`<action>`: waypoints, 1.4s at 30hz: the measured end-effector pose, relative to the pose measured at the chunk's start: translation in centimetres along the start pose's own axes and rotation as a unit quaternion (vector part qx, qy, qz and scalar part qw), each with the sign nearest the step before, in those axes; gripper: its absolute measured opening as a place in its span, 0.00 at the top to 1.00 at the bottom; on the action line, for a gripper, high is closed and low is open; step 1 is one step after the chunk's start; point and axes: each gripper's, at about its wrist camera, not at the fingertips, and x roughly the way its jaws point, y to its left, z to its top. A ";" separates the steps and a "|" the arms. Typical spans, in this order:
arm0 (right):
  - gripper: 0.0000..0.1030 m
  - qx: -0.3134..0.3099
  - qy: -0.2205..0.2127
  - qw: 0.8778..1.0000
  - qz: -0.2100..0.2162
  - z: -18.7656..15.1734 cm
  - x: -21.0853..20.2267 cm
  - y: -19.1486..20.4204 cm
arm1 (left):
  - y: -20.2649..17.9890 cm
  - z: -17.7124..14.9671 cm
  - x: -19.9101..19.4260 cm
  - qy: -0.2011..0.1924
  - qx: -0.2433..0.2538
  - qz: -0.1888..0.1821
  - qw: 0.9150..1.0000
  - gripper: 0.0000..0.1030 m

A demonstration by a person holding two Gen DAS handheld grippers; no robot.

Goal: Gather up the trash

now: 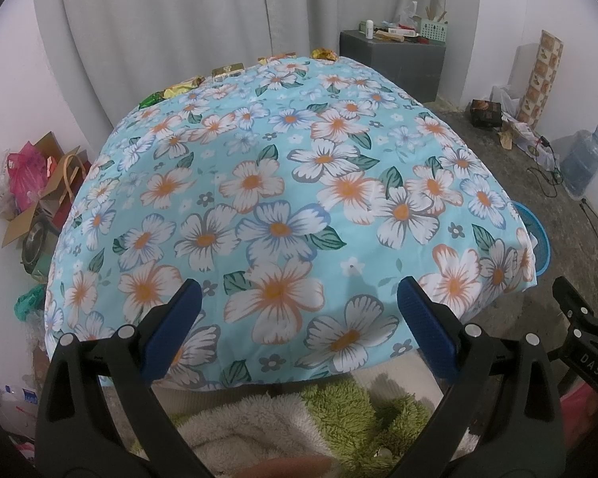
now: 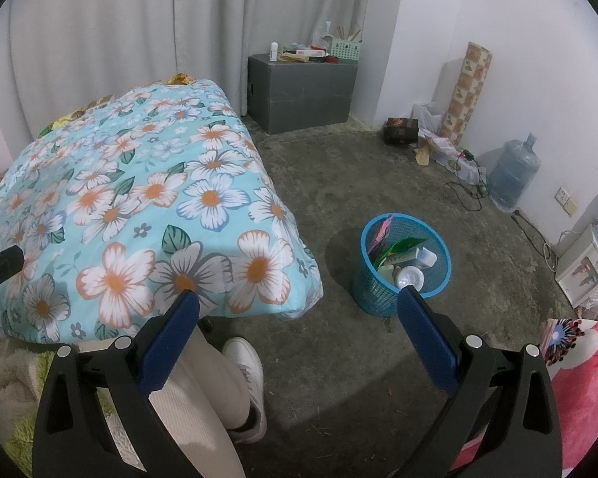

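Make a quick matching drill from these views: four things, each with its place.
Things:
1. blue basket
2. wrappers
3. water jug
4. grey box

Places:
A. far edge of the flowered table
B. on the floor, right of the table
C. against the right wall
D. in the corner by the curtain

Pairs: 1-B, 2-A, 3-C, 4-D

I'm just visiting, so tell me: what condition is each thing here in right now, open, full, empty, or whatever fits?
Left tool: open, holding nothing, over the table.
Right tool: open, holding nothing.
Blue basket: upright on the floor, partly filled with trash.
Wrappers: lying along the table's far edge.
Floral tablecloth: spread over the table.
Water jug: upright by the wall.
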 end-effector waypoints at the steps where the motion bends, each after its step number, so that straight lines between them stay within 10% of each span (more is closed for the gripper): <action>1: 0.06 0.000 0.000 1.000 0.000 0.0 0.0 0.0 | 0.0 0.1 0.0 0.000 0.000 0.000 1.000 0.09; 42: 0.06 0.003 0.001 1.000 0.006 0.5 0.3 2.5 | 0.4 -0.4 -0.2 0.009 -0.003 0.001 1.000 0.08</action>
